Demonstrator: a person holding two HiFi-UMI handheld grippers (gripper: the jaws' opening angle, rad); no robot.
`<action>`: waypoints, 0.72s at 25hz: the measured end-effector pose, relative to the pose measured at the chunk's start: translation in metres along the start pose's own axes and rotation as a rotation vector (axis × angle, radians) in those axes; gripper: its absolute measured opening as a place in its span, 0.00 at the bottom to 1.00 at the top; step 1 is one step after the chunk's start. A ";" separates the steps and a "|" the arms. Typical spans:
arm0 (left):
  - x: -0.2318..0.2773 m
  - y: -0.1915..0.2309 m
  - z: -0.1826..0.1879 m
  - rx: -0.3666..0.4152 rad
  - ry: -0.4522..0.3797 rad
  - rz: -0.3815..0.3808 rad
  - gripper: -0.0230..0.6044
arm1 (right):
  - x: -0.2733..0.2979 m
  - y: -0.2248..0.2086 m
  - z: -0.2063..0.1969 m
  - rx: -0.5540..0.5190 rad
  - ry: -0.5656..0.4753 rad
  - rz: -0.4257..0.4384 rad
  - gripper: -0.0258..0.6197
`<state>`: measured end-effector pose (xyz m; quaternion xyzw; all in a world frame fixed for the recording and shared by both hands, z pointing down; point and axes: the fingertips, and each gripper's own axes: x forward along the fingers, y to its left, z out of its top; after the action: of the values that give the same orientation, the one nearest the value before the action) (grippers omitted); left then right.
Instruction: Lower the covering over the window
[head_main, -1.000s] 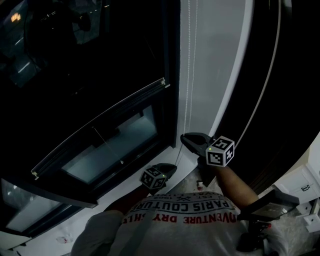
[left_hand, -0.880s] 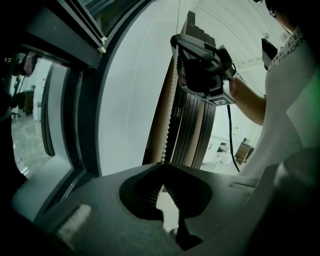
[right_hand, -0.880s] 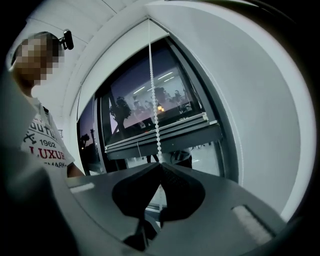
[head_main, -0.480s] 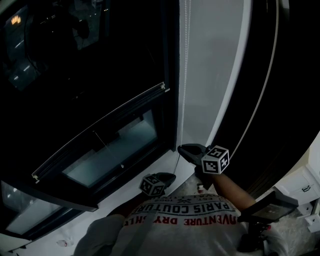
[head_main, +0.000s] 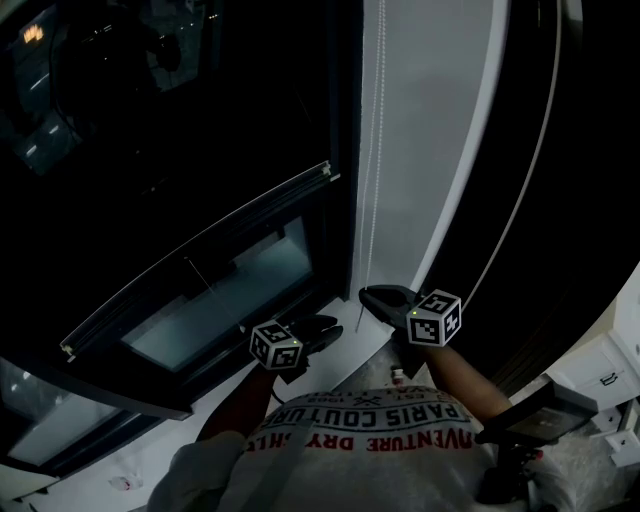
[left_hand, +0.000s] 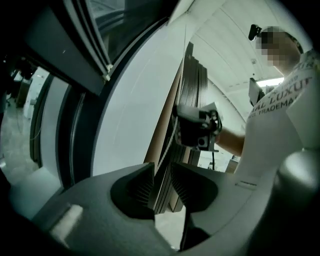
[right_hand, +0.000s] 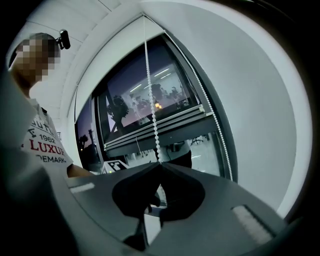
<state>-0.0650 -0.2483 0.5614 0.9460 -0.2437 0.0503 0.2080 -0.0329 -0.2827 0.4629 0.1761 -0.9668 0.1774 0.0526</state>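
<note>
Up from a second ago, your left tongs (head_main: 330, 329) have just spread, with nothing between them. Your right tongs (head_main: 368, 296) pinch the bead cord (right_hand: 151, 100). The blind's bottom rail (head_main: 200, 262) hangs partway down the window (head_main: 230, 295).

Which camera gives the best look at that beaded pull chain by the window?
The right gripper view: the bead chain hangs close, bead by bead, into the shut right tool. The head view shows it only as thin pale lines; the left gripper view shows nothing clear.
</note>
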 end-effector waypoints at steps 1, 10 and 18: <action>-0.002 -0.002 0.020 0.029 -0.024 -0.009 0.21 | 0.000 0.001 0.000 -0.002 0.002 0.001 0.05; -0.015 -0.056 0.200 0.242 -0.234 -0.170 0.25 | 0.002 0.003 -0.003 -0.008 0.010 0.006 0.05; -0.003 -0.069 0.295 0.267 -0.342 -0.140 0.27 | 0.010 0.006 -0.005 -0.011 0.014 0.020 0.05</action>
<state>-0.0362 -0.3148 0.2676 0.9744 -0.2005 -0.0935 0.0397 -0.0441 -0.2791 0.4668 0.1648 -0.9691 0.1737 0.0585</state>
